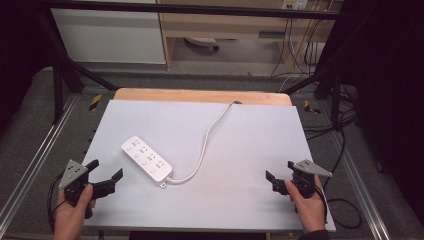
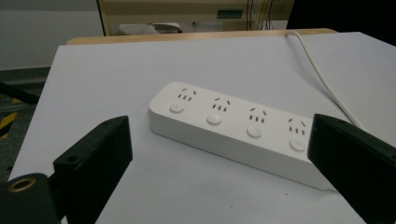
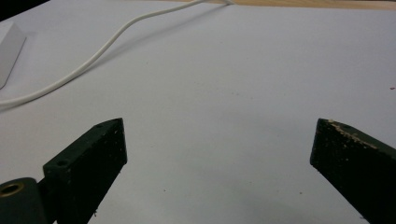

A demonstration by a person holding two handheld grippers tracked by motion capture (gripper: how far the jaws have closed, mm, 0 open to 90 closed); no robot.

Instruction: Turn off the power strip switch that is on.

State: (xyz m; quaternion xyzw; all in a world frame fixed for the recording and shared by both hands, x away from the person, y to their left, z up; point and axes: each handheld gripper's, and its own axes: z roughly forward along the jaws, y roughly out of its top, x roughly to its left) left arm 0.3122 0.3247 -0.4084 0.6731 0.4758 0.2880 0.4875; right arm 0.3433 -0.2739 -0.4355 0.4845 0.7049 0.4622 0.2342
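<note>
A white power strip (image 1: 147, 158) with several sockets and round buttons lies diagonally on the white tabletop (image 1: 250, 135), left of centre. Its white cable (image 1: 205, 142) curves from the strip's near end up to the back edge. My left gripper (image 1: 106, 168) stands open at the table's front left, just left of the strip, holding nothing. In the left gripper view the strip (image 2: 233, 123) lies a short way ahead of the open left gripper (image 2: 219, 126). My right gripper (image 1: 279, 170) stands open at the front right over bare table. The right gripper view shows the open right gripper (image 3: 219, 126), the cable (image 3: 102, 51) and a corner of the strip (image 3: 9, 46).
A wooden board edge (image 1: 200, 95) runs along the back of the tabletop. A black frame (image 1: 65, 70) and metal rails (image 1: 30, 165) flank the table. Loose cables (image 1: 345, 205) lie on the floor at the right. A cabinet (image 1: 220, 25) stands beyond.
</note>
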